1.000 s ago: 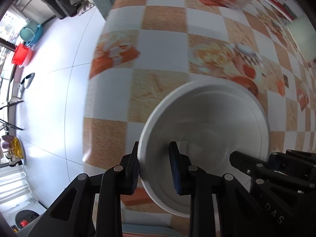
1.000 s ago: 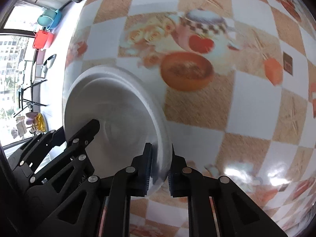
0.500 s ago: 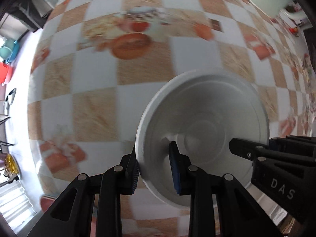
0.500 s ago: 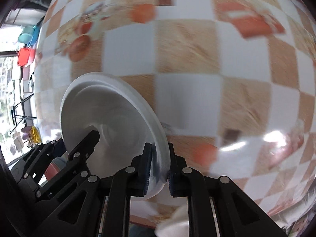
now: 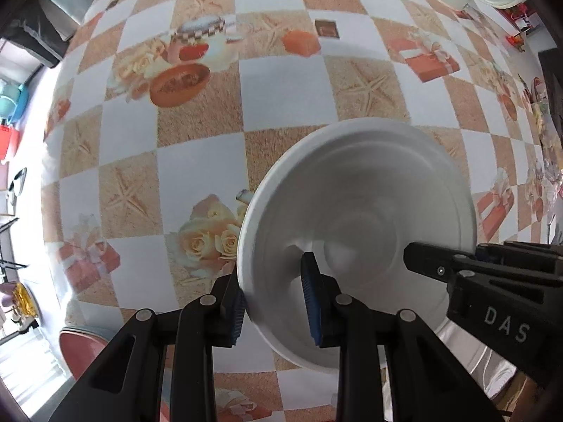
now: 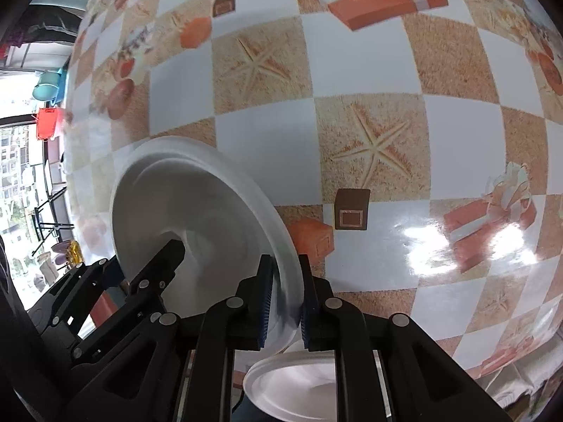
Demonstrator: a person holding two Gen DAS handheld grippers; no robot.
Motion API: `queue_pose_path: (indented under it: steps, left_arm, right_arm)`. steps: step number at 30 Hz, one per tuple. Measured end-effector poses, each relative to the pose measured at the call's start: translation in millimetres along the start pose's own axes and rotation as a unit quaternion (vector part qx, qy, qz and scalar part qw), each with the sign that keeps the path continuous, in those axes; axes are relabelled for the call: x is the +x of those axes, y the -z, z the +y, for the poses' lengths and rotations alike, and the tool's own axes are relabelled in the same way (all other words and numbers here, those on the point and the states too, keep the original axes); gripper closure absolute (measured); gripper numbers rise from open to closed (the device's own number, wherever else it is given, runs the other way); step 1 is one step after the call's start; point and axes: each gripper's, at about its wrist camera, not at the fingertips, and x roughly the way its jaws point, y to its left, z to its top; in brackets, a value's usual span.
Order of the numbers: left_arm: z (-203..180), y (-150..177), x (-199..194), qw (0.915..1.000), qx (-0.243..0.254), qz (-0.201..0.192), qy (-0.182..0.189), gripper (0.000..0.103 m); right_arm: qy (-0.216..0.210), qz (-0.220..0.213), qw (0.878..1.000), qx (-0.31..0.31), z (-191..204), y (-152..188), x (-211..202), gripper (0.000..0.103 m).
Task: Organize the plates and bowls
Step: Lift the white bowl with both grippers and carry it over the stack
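White foam forms the plate (image 5: pixel 355 211), which both grippers hold by opposite edges above the bench (image 5: pixel 281 84). In the left wrist view, the left gripper (image 5: pixel 276 302) straddles the plate's near-left rim: one blue-padded finger sits outside the rim, the other inside the dish, and the jaws are narrowed onto the rim. The right gripper (image 5: pixel 492 281) enters this view from the right, its black finger tip lying over the inner face of the plate.

In the right wrist view, the right gripper (image 6: pixel 285 302) clamps the same plate (image 6: pixel 197 211) at its right rim, with the jaws narrow and a pad on each face of the rim. The left gripper (image 6: pixel 155 263) appears at lower left, one finger resting in the dish. The plate stands tilted, its concave side facing the cameras.

Below the right gripper, a second white plate (image 6: pixel 292 383) lies partly hidden behind the fingers.

Beyond the plate, the bench carries a glossy checked cloth printed with starfish, roses and gift boxes. A red chair seat (image 5: pixel 84 351) shows past the bench edge.
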Motion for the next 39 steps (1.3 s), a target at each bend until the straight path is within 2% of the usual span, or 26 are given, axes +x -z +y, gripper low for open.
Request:
queue_pose_path:
  steps: [2, 7, 12, 20, 31, 39]
  left_arm:
    - [11.2, 10.3, -11.0, 1.0, 0.002, -0.007, -0.001, 0.073]
    - [6.3, 21.9, -32.6, 0.9995, 0.014, -0.027, -0.005, 0.073]
    - [-14.0, 43.3, -54.5, 0.9983, 0.038, -0.044, -0.003, 0.073]
    - [-56.5, 58.7, -83.2, 0.9954, 0.079, -0.053, 0.015, 0.073]
    - [-94.2, 90.3, -75.4, 0.9875, 0.154, -0.032, 0.015, 0.073]
    - [-109.0, 112.1, -58.1, 0.9826, 0.185, -0.003, 0.019, 0.073]
  right_arm:
    - [-0.005, -0.007, 1.0, -0.001, -6.5, 5.1, -14.4, 0.087]
    - [-0.011, -0.024, 1.0, 0.002, -20.7, 10.7, -41.1, 0.087]
    - [-0.017, -0.037, 0.999, 0.012, -39.9, 24.1, -63.0, 0.087]
    - [-0.011, -0.05, 0.998, 0.04, -63.2, 62.4, -82.0, 0.087]
    - [-0.013, -0.042, 0.995, 0.088, -94.4, 117.0, -75.0, 0.087]
    - [-0.011, -0.032, 0.993, 0.111, -110.2, 139.5, -58.0, 0.087]
